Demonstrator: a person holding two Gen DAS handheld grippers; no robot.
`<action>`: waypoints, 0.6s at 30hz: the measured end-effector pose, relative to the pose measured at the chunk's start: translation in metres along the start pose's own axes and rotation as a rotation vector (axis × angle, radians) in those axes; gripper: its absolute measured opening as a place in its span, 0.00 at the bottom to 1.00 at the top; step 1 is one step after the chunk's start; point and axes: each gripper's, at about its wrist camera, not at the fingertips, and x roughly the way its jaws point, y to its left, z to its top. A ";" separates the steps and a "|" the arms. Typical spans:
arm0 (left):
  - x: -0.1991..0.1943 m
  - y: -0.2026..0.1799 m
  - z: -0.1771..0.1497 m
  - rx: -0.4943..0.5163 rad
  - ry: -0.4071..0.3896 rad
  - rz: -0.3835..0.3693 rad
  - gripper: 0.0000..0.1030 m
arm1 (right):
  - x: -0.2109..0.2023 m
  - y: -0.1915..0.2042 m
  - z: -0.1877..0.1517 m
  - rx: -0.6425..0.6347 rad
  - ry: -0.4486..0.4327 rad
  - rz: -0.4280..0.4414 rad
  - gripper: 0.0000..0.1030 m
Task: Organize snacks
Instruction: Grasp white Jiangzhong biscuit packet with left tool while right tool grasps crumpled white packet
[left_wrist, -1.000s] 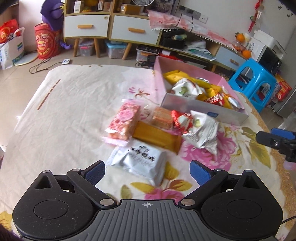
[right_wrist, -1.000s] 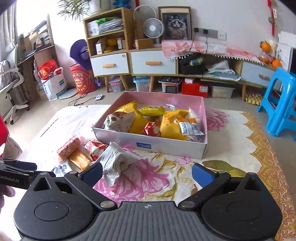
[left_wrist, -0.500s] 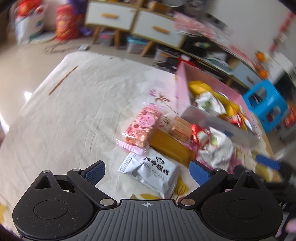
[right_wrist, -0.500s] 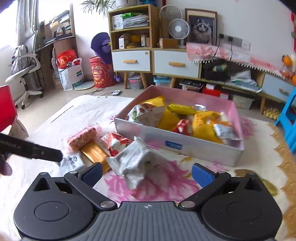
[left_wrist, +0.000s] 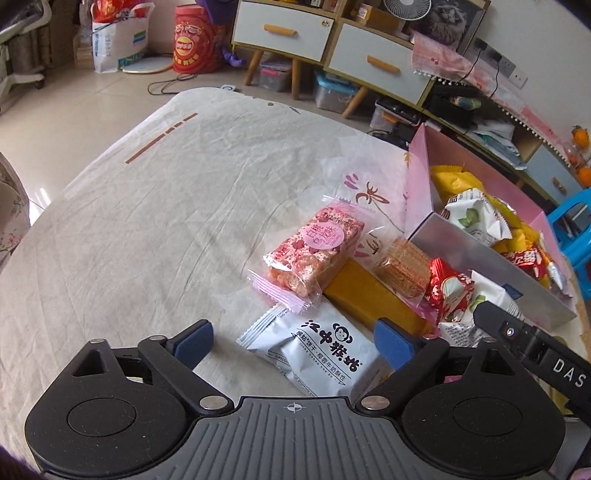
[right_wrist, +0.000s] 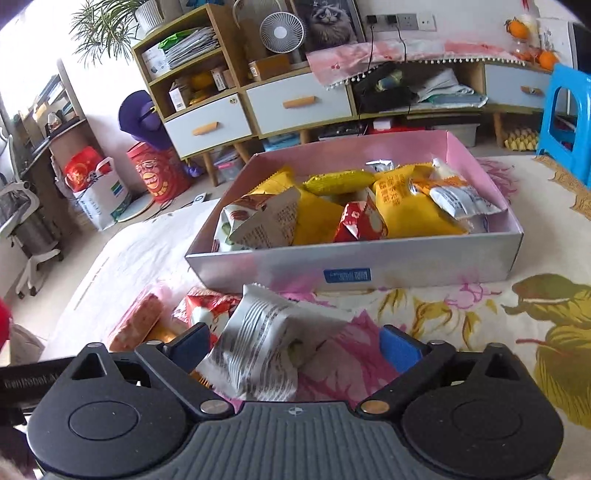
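Note:
My left gripper (left_wrist: 293, 341) is open, its jaws standing either side of a white monkey-logo snack packet (left_wrist: 317, 352) on the cloth. Beyond it lie a pink packet (left_wrist: 314, 245), a gold bar (left_wrist: 373, 299), a wafer packet (left_wrist: 406, 266) and a red packet (left_wrist: 448, 291). My right gripper (right_wrist: 295, 349) is open around a silver-white packet (right_wrist: 258, 350). The pink-lined box (right_wrist: 351, 262) holds several yellow, red and white snack packets. The box also shows at the right of the left wrist view (left_wrist: 480, 266), with the right gripper's finger (left_wrist: 517, 336) in front of it.
The table has a cream cloth (left_wrist: 147, 221) with floral print (right_wrist: 546, 325). Cabinets with drawers (right_wrist: 295, 103), a blue stool (right_wrist: 565, 107), a red bucket (left_wrist: 192, 40) and bags stand on the floor beyond the table.
Both grippers have moved forward and down. The left now straddles the white monkey packet; the right now straddles the silver-white packet. Both stay open.

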 end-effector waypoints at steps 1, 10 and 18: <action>0.000 -0.003 -0.002 0.015 -0.007 0.010 0.88 | 0.000 0.002 -0.001 -0.005 -0.003 -0.001 0.81; -0.011 -0.015 -0.016 0.188 0.011 -0.058 0.66 | -0.012 -0.009 0.003 -0.053 0.025 0.103 0.45; -0.016 0.003 -0.007 0.267 0.129 -0.159 0.54 | -0.035 -0.026 0.004 -0.110 0.031 0.108 0.41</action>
